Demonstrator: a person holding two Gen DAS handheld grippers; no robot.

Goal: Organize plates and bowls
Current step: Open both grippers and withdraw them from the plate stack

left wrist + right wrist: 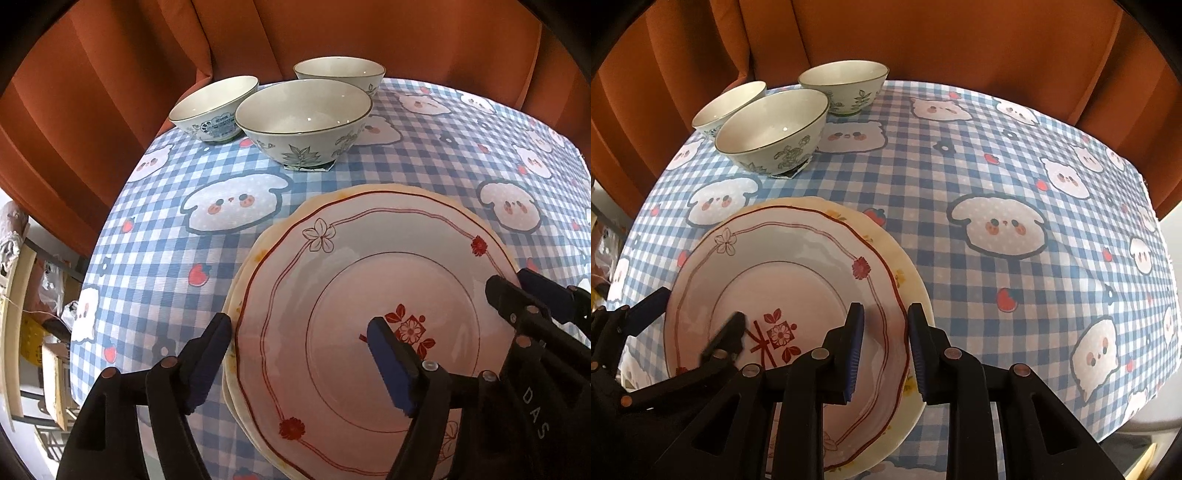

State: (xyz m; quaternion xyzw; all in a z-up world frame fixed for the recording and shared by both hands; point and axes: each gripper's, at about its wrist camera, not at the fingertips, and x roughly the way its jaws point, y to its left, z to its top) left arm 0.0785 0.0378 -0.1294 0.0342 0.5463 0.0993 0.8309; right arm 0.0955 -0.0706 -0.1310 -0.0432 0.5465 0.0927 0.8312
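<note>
A white plate with red flower patterns (332,266) (798,273) lies on top of a cream plate (373,191) (912,284) on the checked tablecloth. My left gripper (301,365) (689,321) is open across the top plate's left rim, one finger outside it and one over its middle, and neither pad touches. My right gripper (886,354) (524,291) is shut on the same plate's right rim, with a narrow gap between its pads. Three green-patterned bowls (303,118) (214,107) (340,74) stand close together behind the plates.
The blue-and-white tablecloth (1015,166) with cartoon animals covers the table. An orange curtain (923,44) hangs behind the far edge. Off the table's left edge are shelves and clutter (33,332). The cloth's right edge drops off (1160,229).
</note>
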